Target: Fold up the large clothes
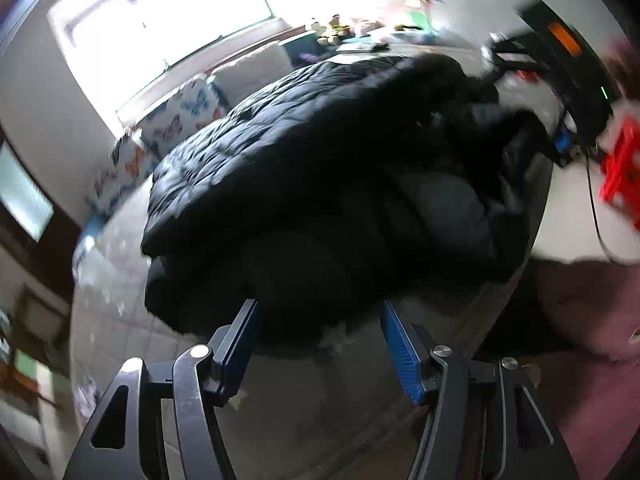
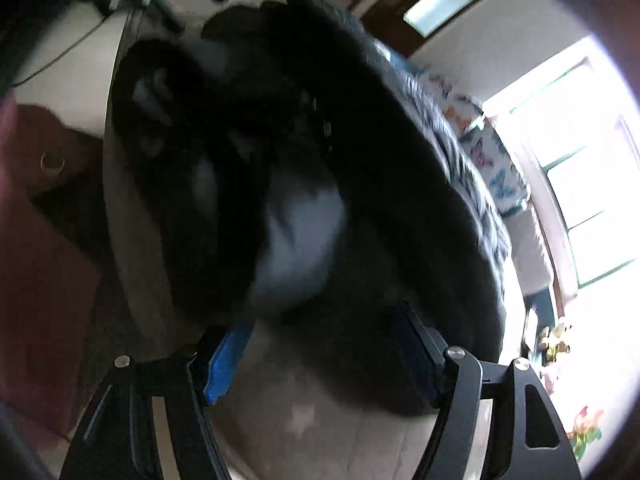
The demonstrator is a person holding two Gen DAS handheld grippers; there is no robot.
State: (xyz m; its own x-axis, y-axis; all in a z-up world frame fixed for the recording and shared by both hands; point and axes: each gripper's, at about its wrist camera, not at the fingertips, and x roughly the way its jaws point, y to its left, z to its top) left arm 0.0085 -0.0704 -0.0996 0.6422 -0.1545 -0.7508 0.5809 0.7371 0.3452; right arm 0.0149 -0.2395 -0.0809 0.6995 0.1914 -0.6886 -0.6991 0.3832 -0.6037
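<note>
A large black quilted puffer jacket (image 1: 320,168) lies heaped on a pale bed cover (image 1: 120,312). My left gripper (image 1: 320,312) is open, its blue-padded fingers (image 1: 396,344) just short of the jacket's near edge. In the right wrist view the same jacket (image 2: 360,160) fills the frame, with a pale grey lining patch (image 2: 300,236) showing. My right gripper (image 2: 324,328) is open at the jacket's near edge, and the dark cloth partly hides its fingertips. Both views are blurred.
A butterfly-print pillow (image 1: 180,120) lies at the bed's far side under a bright window (image 1: 168,24). Stuffed toys (image 1: 332,28) sit beyond. A red stool (image 1: 624,168) and a black device (image 1: 568,72) stand to the right. A person's maroon clothing (image 2: 40,260) is close by.
</note>
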